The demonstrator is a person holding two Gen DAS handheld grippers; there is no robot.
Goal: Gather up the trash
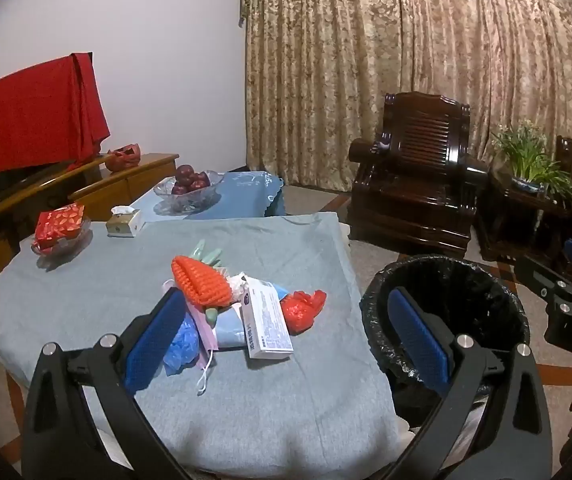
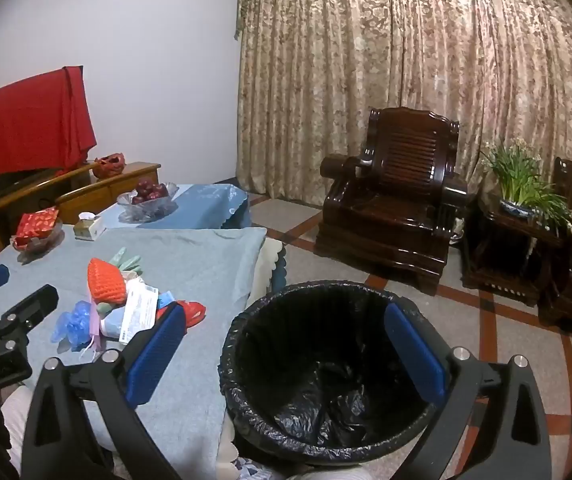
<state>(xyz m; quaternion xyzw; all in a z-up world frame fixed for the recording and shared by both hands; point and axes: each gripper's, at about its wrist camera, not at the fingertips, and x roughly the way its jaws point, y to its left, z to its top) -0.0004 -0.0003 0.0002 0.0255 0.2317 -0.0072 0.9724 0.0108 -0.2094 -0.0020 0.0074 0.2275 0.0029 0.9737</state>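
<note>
Grey-blue tablecloth (image 1: 86,312) over a low table, patterned tile floor beside it, nothing yet in the black-lined trash bin (image 2: 325,360)

Nearest: left gripper (image 1: 286,340) spread wide and empty, hovering above the cloth, tilted down toward the litter. Right gripper (image 2: 286,356) equally wide, empty, poised over the bin mouth.

Just beyond the left pads: a heap of trash at mid-table, touching and overlapping — blue plastic glove (image 1: 184,344), face mask (image 1: 206,344), white medicine box (image 1: 268,322), orange foam fruit net (image 1: 202,284), crumpled red bag (image 1: 301,310).

Risks, as judged: pinching tablecloth along with thin plastic; dragging the whole tangle by the mask loop; light pieces slipping before reaching the bin.

Farther: tissue box (image 1: 125,222), red packet in a dish (image 1: 60,224), glass bowl of apples (image 1: 190,188), dark carved armchair (image 1: 417,184), potted plant (image 1: 525,160), brocade curtains (image 1: 405,60)
</note>
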